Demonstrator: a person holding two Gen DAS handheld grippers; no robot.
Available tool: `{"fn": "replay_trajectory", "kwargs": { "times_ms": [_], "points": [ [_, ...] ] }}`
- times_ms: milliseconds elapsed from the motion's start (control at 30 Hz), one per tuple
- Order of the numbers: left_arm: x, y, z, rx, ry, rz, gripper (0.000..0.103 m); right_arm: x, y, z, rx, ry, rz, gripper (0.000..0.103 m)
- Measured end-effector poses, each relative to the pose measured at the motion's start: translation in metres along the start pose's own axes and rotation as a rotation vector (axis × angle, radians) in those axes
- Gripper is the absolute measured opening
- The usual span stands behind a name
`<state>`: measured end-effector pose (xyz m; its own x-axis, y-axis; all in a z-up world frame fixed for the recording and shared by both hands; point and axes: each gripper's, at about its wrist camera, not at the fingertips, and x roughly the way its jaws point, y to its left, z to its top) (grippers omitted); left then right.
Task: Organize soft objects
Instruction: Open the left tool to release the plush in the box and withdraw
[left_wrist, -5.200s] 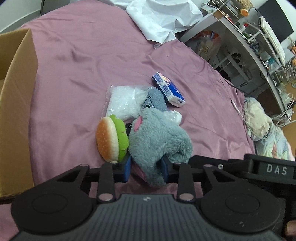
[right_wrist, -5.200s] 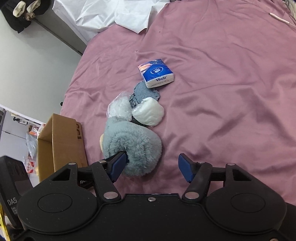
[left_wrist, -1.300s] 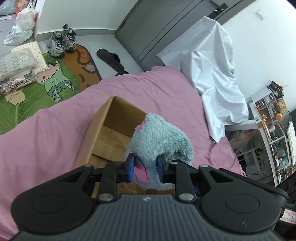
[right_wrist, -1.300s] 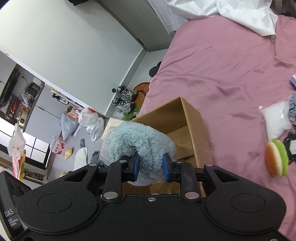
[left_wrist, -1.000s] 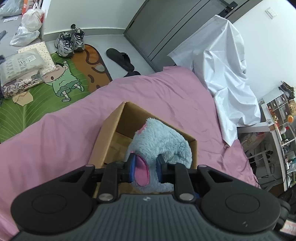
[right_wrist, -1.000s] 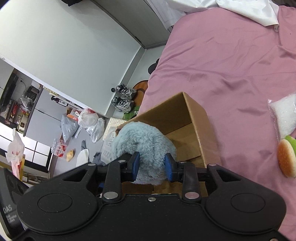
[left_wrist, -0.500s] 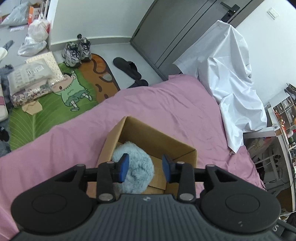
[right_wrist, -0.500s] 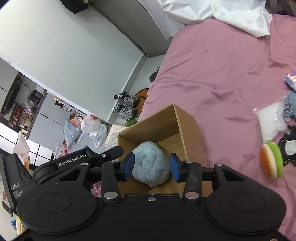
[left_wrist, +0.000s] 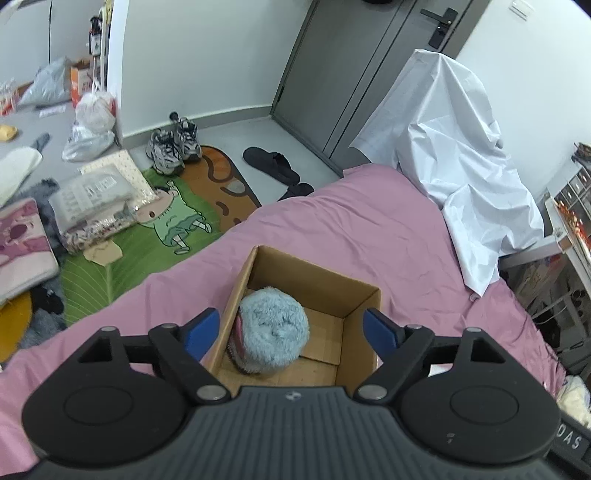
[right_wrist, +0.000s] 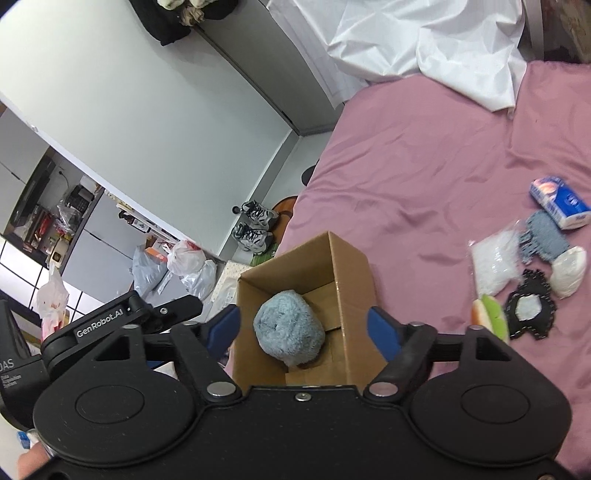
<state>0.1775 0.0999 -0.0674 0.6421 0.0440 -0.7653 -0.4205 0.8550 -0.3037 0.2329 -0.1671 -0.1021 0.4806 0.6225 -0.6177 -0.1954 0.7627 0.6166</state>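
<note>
A fluffy grey-blue plush toy (left_wrist: 272, 329) lies inside an open cardboard box (left_wrist: 314, 275) on the pink bed; it also shows in the right wrist view (right_wrist: 289, 333) inside the same box (right_wrist: 352, 273). My left gripper (left_wrist: 291, 329) is open and empty above the box. My right gripper (right_wrist: 303, 328) is open and empty above it too. A burger-shaped plush (right_wrist: 489, 318), a white fluffy bag (right_wrist: 493, 266), a grey knit piece (right_wrist: 543, 236), a white pad (right_wrist: 569, 271), a black-edged pad (right_wrist: 529, 310) and a blue tissue pack (right_wrist: 559, 206) lie on the bed to the right.
A white sheet (left_wrist: 458, 158) is draped at the bed's far corner. Beyond the bed edge, the floor holds shoes (left_wrist: 173, 144), slippers (left_wrist: 273, 164), a green mat (left_wrist: 147, 236) and bags. A shelf unit (left_wrist: 569, 206) stands at right.
Both grippers carried the plush from the bed to the box and let it go. In the last half second the jaws opened wider and both grippers rose away from the box.
</note>
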Motion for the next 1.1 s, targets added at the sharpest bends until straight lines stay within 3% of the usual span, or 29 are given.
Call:
{"fn": "replay_trajectory", "kwargs": {
  "times_ms": [333, 400, 833, 1100],
  "points": [
    [-0.036, -0.027, -0.015, 0.067, -0.054, 0.014, 0.099, -0.039, -0.01, -0.001, -0.073, -0.05, -0.015, 0.103],
    [-0.041, -0.032, -0.018, 0.067, -0.061, 0.014, 0.103, -0.046, -0.013, -0.001, -0.083, -0.056, -0.016, 0.103],
    [-0.063, -0.048, -0.034, 0.058, -0.098, 0.016, 0.103, -0.083, -0.03, -0.002, -0.095, -0.079, -0.016, 0.103],
    [-0.069, -0.057, -0.043, 0.059, -0.075, -0.038, 0.103, -0.105, -0.038, 0.001, -0.086, -0.106, 0.0, 0.103]
  ]
}}
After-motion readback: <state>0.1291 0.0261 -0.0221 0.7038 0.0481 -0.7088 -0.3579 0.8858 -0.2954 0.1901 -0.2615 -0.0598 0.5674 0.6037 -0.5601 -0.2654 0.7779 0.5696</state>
